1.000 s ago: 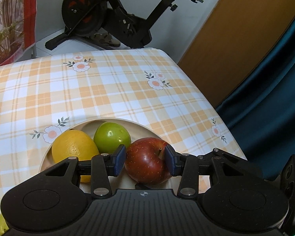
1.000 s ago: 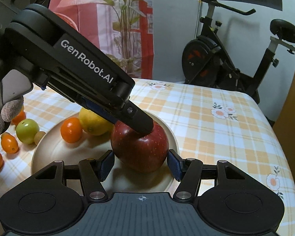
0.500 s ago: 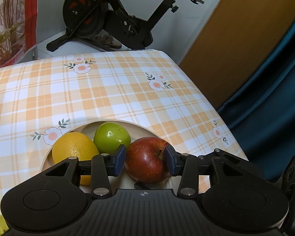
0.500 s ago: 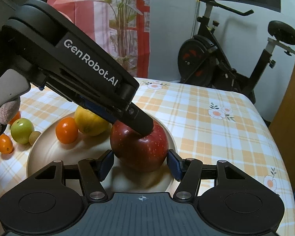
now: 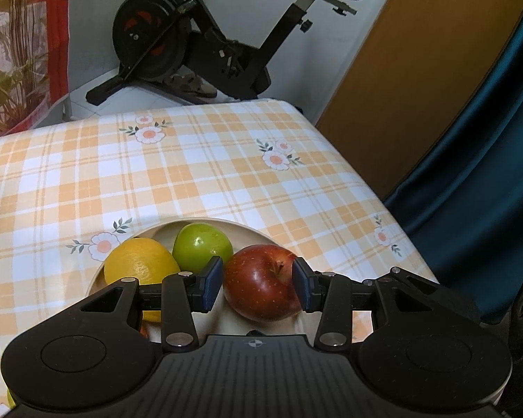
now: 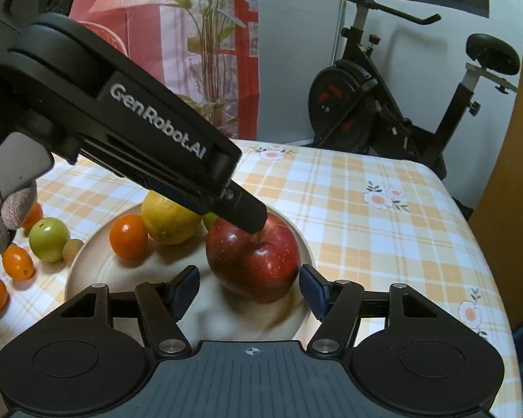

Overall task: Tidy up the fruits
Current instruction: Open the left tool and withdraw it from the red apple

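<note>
A red apple [image 5: 261, 285] rests on the cream plate [image 5: 157, 228] next to a lemon [image 5: 139, 261] and a green apple [image 5: 202, 245]. My left gripper [image 5: 258, 287] is shut on the red apple, one pad on each side. In the right wrist view its finger [image 6: 247, 210] lies across the top of the red apple [image 6: 254, 261] near the stem. My right gripper [image 6: 249, 289] straddles the same apple. Its jaws are opening, with a gap showing at the left pad. A tangerine [image 6: 128, 237] and the lemon [image 6: 169, 219] share the plate [image 6: 97, 271].
Left of the plate on the checked cloth lie a green fruit [image 6: 48, 238], a small brown fruit [image 6: 72, 250] and several small orange fruits [image 6: 17, 263]. A gloved hand [image 6: 3, 219] holds the left gripper. An exercise bike [image 6: 383, 104] stands beyond the table's far edge.
The right gripper's jaws have spread wider, leaving a gap at the apple's left side. The left gripper keeps its hold, and the apple stays on the plate.
</note>
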